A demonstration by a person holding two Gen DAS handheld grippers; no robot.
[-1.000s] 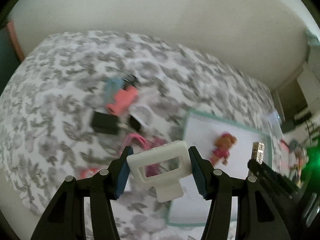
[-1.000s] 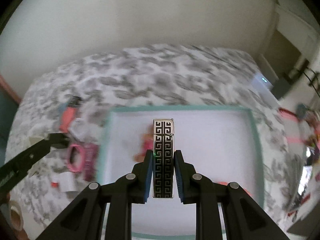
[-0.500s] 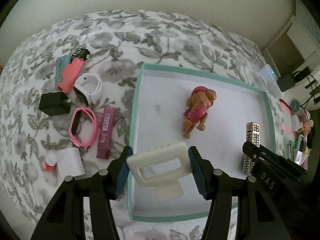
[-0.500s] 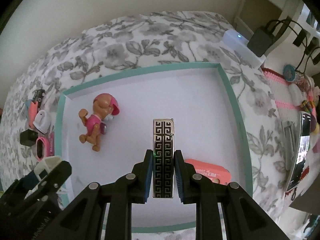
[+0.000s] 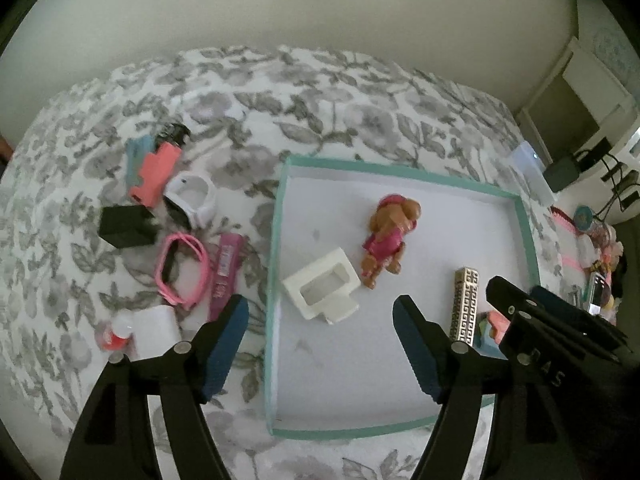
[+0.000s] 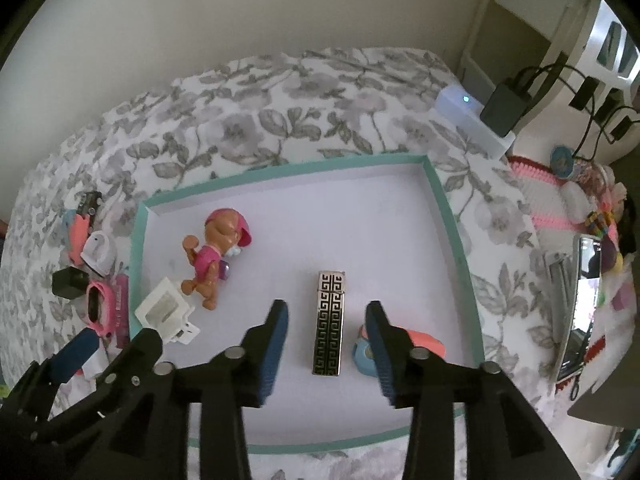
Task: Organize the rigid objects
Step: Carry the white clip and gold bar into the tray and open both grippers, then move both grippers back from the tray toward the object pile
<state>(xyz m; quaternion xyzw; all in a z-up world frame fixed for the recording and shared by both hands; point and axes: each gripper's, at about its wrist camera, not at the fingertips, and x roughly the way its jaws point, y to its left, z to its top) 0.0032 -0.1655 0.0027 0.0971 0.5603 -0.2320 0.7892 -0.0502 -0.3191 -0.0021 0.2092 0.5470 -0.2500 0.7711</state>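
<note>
A teal-rimmed tray (image 5: 527, 236) is lying on a grey floral bedspread (image 5: 320, 92). Inside it, a pink-and-brown toy pup (image 5: 390, 236) is lying on its side near the tray's middle. A white plastic frame (image 5: 322, 290) is resting flat just inside the left edge, near the pup's feet but apart from them. A patterned metal lighter (image 6: 330, 322) is lying flat toward the tray's near edge, and a coral and blue object (image 6: 428, 346) is sitting just right of it, by the near right corner.

Off the tray's left edge, loose things are crowding the bedspread: a pink watch band (image 5: 182, 270), a magenta stick (image 5: 224, 276), a black block (image 5: 126, 226), a white watch (image 5: 192, 200), a coral piece (image 5: 154, 174) and a white cube (image 5: 156, 330).

The left gripper (image 5: 320, 346) is hovering above the tray's left edge with its jaws spreading wide, and the white frame is lying beyond the fingertips, gripped by nothing. The right gripper (image 6: 326, 346) is opening too; the lighter is lying between its blue pads (image 6: 276, 340) with a clear gap on each side, so nothing is being held.
</note>
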